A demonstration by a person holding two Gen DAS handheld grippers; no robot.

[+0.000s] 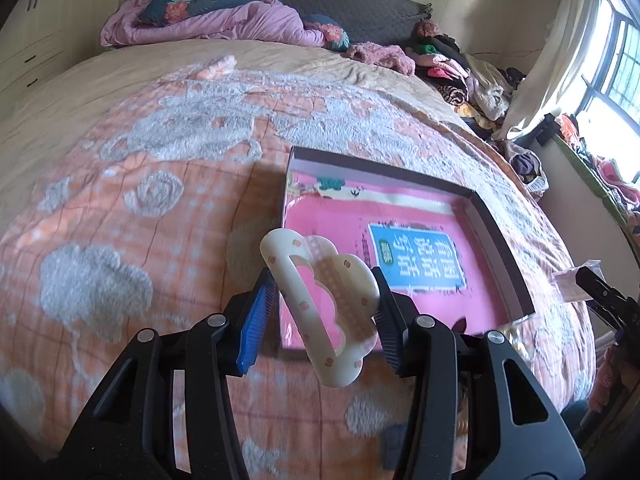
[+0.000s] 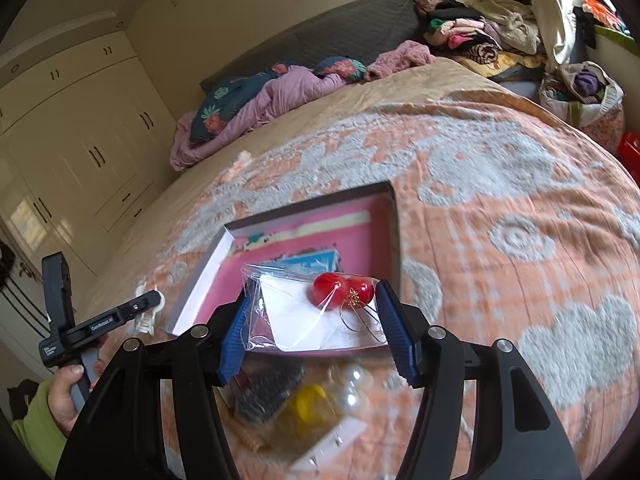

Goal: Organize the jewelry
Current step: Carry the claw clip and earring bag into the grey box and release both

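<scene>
My left gripper (image 1: 320, 312) is shut on a cream hair claw clip (image 1: 320, 300) with small peach prints and holds it above the bedspread, at the near left corner of a shallow box (image 1: 500, 248) with a pink lining. My right gripper (image 2: 316, 328) is shut on a clear plastic bag (image 2: 316, 312) that holds red ball earrings (image 2: 342, 289) on gold hoops, just over the box's near edge (image 2: 394, 232). The left gripper and its clip (image 2: 146, 312) show at the left of the right wrist view. The right gripper's tip (image 1: 600, 292) shows at the right edge of the left wrist view.
Below the right gripper lie more bagged pieces on the bed: pearl beads (image 2: 354, 388), a yellow item (image 2: 308, 404) and a dark item (image 2: 268, 392). The orange-and-grey bedspread (image 1: 140, 200) spreads all around. Pillows and a purple quilt (image 1: 224, 20) lie at the headboard; clothes pile (image 1: 460, 72) at the far right.
</scene>
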